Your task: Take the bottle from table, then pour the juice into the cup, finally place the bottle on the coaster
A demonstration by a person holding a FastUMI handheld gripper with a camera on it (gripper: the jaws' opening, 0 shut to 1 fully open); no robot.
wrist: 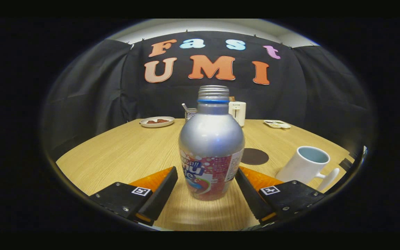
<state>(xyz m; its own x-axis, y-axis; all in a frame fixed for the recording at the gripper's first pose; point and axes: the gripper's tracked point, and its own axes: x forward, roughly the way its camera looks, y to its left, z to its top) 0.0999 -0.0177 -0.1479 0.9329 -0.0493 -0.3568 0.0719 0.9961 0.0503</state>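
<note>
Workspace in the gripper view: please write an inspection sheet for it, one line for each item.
Surface: light wooden table, level.
Job's things: silver bottle upright, no cap on its neck, standing between the claw's fingers; dark round coaster flat beyond the bottle; white cup tilted in this view, opening up, beside the coaster.
Clutter: plate with dark pieces, small holder, white box-shaped item and small tray, all at the table's far edge.
Grippers: claw open, fingers either side of the bottle; contact cannot be told.
Cables: nothing seen.
Surroundings: black cloth wall.
</note>
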